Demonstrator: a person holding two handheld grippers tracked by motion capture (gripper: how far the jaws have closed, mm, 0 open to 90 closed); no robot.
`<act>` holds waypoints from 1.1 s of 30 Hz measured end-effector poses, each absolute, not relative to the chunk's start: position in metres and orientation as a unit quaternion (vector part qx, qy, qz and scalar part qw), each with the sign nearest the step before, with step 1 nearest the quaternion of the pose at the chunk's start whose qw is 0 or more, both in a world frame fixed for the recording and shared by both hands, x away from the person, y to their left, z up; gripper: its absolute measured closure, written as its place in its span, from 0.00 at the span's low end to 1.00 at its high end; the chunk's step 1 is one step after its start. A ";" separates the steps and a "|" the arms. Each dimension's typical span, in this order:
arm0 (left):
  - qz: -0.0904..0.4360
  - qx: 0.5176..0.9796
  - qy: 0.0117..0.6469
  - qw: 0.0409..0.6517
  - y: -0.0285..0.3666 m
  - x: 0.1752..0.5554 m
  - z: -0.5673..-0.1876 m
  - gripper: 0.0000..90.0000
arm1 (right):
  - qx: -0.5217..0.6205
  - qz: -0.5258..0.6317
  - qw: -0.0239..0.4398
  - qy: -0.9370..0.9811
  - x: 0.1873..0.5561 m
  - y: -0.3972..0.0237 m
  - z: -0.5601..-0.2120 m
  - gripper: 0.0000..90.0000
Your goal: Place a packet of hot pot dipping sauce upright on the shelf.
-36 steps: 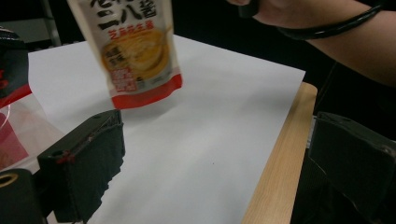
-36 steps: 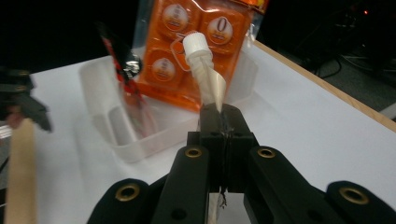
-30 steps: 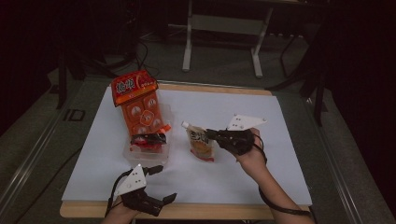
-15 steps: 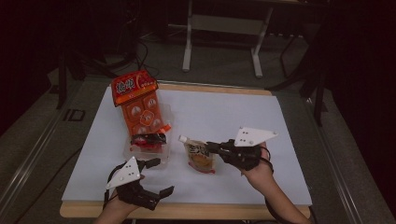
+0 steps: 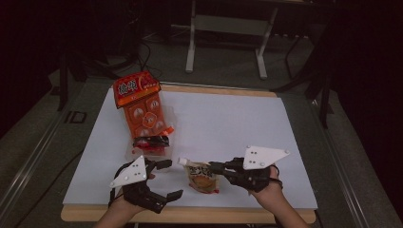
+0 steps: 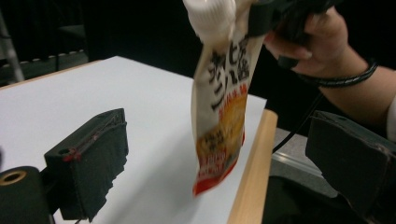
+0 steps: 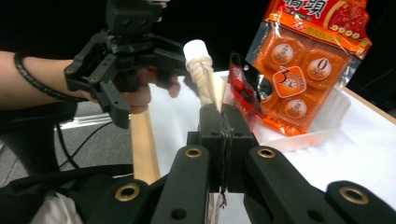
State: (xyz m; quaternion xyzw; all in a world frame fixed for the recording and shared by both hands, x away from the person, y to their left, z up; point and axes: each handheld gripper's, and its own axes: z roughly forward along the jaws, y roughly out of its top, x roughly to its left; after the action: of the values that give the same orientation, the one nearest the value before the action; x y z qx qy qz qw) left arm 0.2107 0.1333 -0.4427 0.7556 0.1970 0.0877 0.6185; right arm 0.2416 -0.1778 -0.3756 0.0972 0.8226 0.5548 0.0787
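High view: white table (image 5: 237, 123) with wooden front edge; near that edge, a spouted food pouch (image 5: 202, 175) with white screw cap, cream upper panel with dark lettering, orange-red lower part. Right gripper (image 5: 216, 167), held in the person's right hand, has its jaws closed flat on the pouch's top edge just behind the cap; in the right gripper view the two black pads (image 7: 224, 126) meet on the thin film, cap standing above them. Left gripper view shows the pouch (image 6: 222, 107) hanging upright, lifted off the table top, its bottom corner above the wooden edge. Left gripper (image 5: 164, 179) sits just left of the pouch, jaws spread wide and holding nothing; in the left gripper view the pouch hangs between its two pads, farther off, touching neither. Behind the left gripper, toward the table's left: clear plastic tray (image 5: 133, 153) carrying a large orange multi-cup snack pack (image 5: 142, 111), leaning tilted, and a small red-black sachet (image 5: 151, 141) at its foot.
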 end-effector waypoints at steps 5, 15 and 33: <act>0.084 0.765 0.168 0.616 0.125 0.211 -0.435 0.17 | 0.089 0.555 0.071 0.824 0.236 -0.178 -0.375 0.99; 0.077 0.774 0.149 0.611 0.111 0.222 -0.428 0.51 | 0.088 0.552 0.068 0.826 0.235 -0.174 -0.380 0.99; 0.086 0.788 0.132 0.595 0.100 0.230 -0.425 0.95 | 0.106 0.555 0.067 0.823 0.239 -0.182 -0.384 0.99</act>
State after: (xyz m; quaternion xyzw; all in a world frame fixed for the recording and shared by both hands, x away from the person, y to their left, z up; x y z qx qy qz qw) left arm 0.2298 0.1000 -0.4251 0.7879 0.1318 0.0862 0.5954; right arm 0.2391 -0.1822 -0.3837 0.1056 0.8226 0.5547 0.0673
